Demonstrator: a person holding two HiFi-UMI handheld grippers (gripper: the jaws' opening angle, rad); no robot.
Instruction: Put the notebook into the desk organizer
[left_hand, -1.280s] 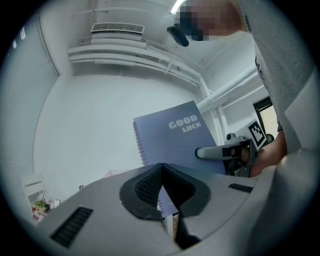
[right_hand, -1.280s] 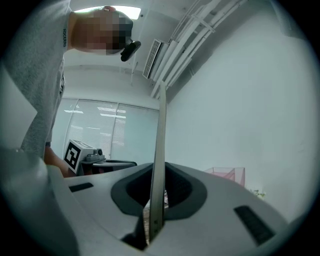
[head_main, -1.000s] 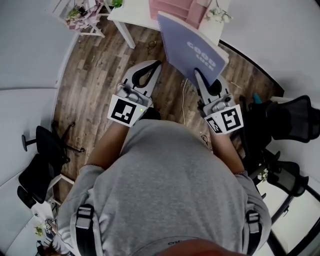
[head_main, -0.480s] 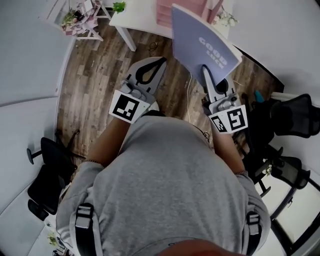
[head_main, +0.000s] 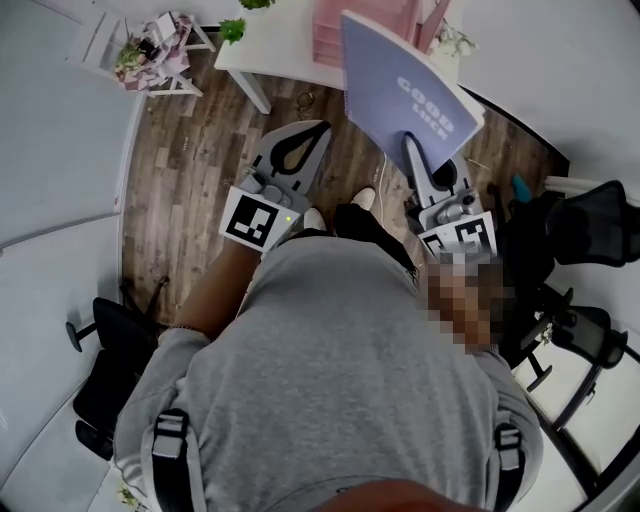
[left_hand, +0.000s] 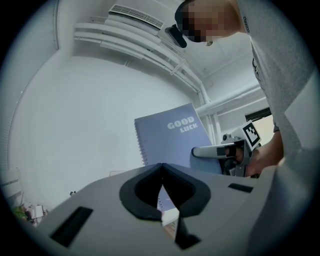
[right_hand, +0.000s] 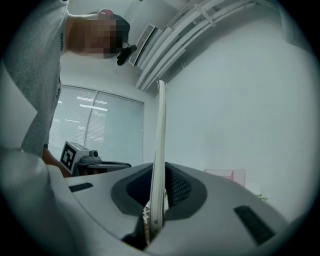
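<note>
Notebook (head_main: 405, 95) is upright, lower edge pinched tight in right gripper (head_main: 412, 148). Vs a sec ago both have moved closer to the white desk (head_main: 262, 45), and the cover now overlaps the pink organizer (head_main: 335, 25) in head view. Left gripper (head_main: 318, 126) also moved fwd, jaws pressed together w/ nothing between, apart from notebook. A shoe (head_main: 364, 197) now shows between the grippers. Organizer is cut off by top edge and partly behind notebook; can't tell if they touch. Right gripper view shows notebook edge-on only.
</note>
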